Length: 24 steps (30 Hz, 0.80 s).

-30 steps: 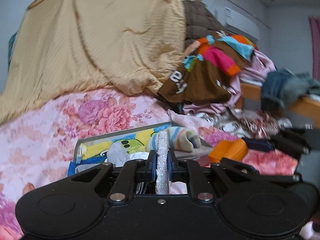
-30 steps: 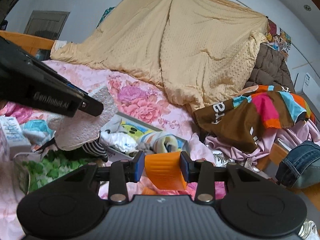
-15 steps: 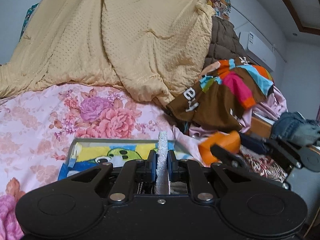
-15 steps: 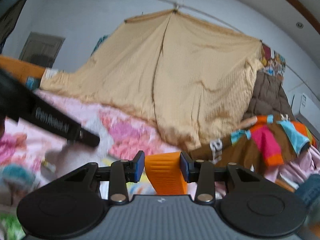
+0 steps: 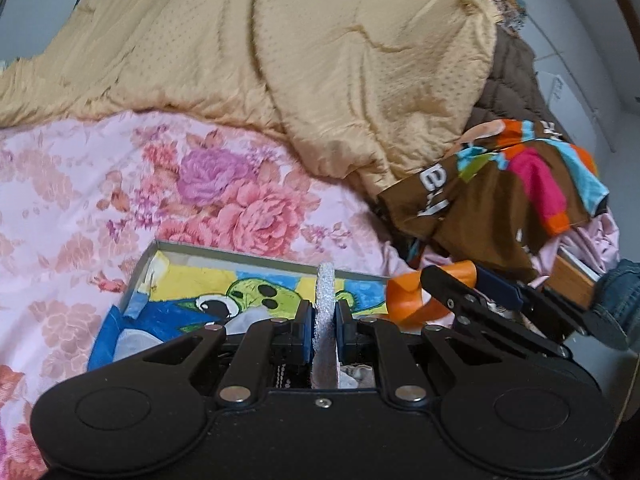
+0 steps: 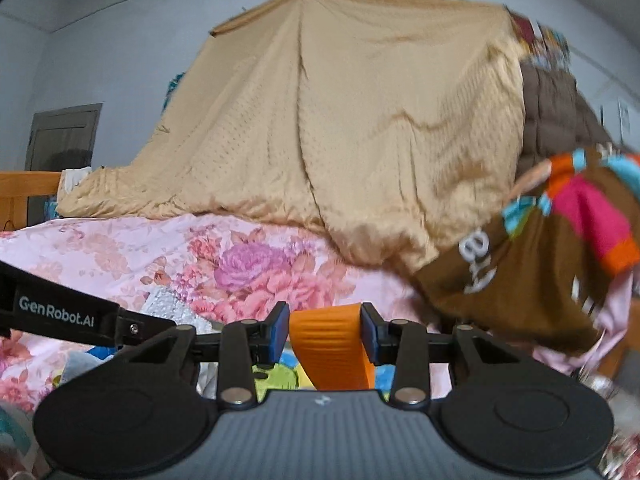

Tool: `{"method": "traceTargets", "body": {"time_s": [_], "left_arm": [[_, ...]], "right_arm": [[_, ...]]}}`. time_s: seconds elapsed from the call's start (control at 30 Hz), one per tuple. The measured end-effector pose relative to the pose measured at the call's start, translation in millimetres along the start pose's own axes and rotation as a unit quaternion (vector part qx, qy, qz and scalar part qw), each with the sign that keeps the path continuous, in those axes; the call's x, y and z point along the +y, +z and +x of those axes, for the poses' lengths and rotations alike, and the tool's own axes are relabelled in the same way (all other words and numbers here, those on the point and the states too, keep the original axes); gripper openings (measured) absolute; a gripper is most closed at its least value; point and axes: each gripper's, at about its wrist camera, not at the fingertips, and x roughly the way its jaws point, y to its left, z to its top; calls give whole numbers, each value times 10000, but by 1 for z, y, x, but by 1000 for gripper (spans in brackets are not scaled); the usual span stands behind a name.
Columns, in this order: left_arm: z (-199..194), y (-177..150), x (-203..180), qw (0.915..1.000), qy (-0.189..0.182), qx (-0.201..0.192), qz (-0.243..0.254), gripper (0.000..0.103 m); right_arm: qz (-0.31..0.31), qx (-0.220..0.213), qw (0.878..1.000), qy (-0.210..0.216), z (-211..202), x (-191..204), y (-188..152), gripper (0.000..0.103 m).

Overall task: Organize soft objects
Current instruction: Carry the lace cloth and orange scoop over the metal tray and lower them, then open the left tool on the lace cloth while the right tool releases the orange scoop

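Left wrist view shows the left hand-held gripper (image 5: 325,326) clamped narrow on one thin white fuzzy cloth (image 5: 325,300), held edge-on so it stands upright between the pads. Beyond it, at twelve o'clock, lies one shallow tray (image 5: 256,257) with a cartoon lining, resting on the floral bed cover (image 5: 80,184); it looks like the sorting place, which would explain both pieces being carried toward it. At three o'clock the right hand-held gripper (image 5: 448,286) holds one orange cloth (image 5: 404,300).

Right wrist view confirms this: its jaws stand partly apart, pressed on either side of the orange piece (image 6: 330,344), gripped across its width so it hangs down. One tan blanket (image 6: 360,120) drapes behind, and one brown multicoloured garment (image 6: 540,272) lies at three o'clock.
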Motion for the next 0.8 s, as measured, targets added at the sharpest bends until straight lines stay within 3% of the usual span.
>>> {"method": "traceTargets", "body": {"time_s": [0.17, 0.3, 0.5, 0.73, 0.8], "left_arm": [[25, 0, 5, 9994, 112, 180, -286, 12], [37, -2, 8, 9971, 157, 265, -695, 12], [50, -7, 10, 9944, 403, 392, -890, 13], [50, -13, 21, 9919, 575, 525, -1005, 21], [48, -13, 23, 9916, 591, 527, -1018, 28]], "right_arm": [[460, 609, 9966, 301, 17, -10, -6, 42], [545, 982, 9933, 268, 25, -13, -10, 42], [686, 1498, 9860, 268, 36, -17, -19, 43], [672, 1672, 9832, 290, 38, -14, -24, 48], [635, 1677, 9834, 273, 37, -14, -22, 49]]}}
